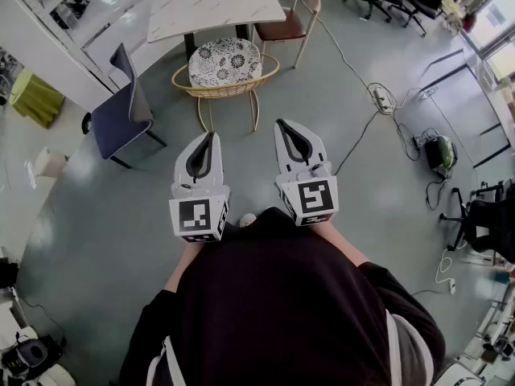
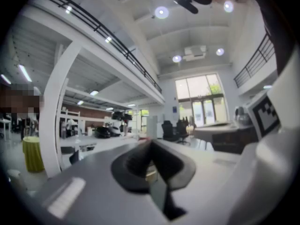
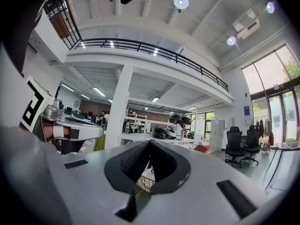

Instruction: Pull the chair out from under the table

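Left gripper [image 1: 211, 139] and right gripper [image 1: 285, 126] both pressed together, empty, short of the chair [image 1: 225, 69].

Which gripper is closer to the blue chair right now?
Left. In the head view the left gripper is just right of the blue chair, not touching it; the right gripper is farther right, beyond the left one.

Chair [image 1: 225, 69]: at near edge of table [image 1: 211, 5].
Second chair [image 1: 290, 21]: at table's right side.
Third chair [image 1: 122, 112]: left of table, nearer, apart.
Power strip [image 1: 381, 97]: on floor, well right of table.
Left gripper [image 1: 211, 135], right gripper [image 1: 283, 123]: side by side, nearer than table, chair between.
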Demonstrator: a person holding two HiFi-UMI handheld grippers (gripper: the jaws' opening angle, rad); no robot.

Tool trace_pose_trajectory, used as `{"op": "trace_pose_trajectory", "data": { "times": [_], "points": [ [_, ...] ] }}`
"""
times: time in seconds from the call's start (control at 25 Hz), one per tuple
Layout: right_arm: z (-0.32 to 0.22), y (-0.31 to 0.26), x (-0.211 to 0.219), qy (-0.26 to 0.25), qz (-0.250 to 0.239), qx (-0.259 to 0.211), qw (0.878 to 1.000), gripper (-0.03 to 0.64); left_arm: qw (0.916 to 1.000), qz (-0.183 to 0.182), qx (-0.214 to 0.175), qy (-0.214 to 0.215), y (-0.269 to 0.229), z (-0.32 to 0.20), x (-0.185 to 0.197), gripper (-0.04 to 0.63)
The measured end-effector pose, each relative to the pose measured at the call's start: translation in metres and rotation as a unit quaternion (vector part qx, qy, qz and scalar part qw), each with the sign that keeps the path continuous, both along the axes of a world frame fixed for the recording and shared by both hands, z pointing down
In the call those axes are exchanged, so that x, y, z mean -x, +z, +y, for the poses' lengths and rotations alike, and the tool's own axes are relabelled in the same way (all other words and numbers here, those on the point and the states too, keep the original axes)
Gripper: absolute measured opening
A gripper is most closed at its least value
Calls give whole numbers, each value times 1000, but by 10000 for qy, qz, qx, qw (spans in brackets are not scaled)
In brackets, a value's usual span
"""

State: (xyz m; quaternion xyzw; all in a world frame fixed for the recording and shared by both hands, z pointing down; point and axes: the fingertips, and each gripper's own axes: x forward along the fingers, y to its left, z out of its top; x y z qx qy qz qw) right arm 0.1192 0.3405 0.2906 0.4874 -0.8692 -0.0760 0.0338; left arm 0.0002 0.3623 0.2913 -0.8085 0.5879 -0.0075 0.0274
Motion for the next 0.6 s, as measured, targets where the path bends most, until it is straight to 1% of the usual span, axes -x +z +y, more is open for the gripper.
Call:
{"op": "trace_pose_trajectory", "data": {
  "times": [0.2,0.36,0.6],
  "points": [
    [-9,2,12,26,-8,-41,10000,21,10000,-14,-19,-20,11,-10,16,6],
    [-22,0,20,-26,-32,-193,9998,23,10000,72,-46,-28,13,-24,24,6],
    [-68,8,30,-135,115,-292,9994,23,9999,25,-132,-24,18,-69,33,8]
  ]
}}
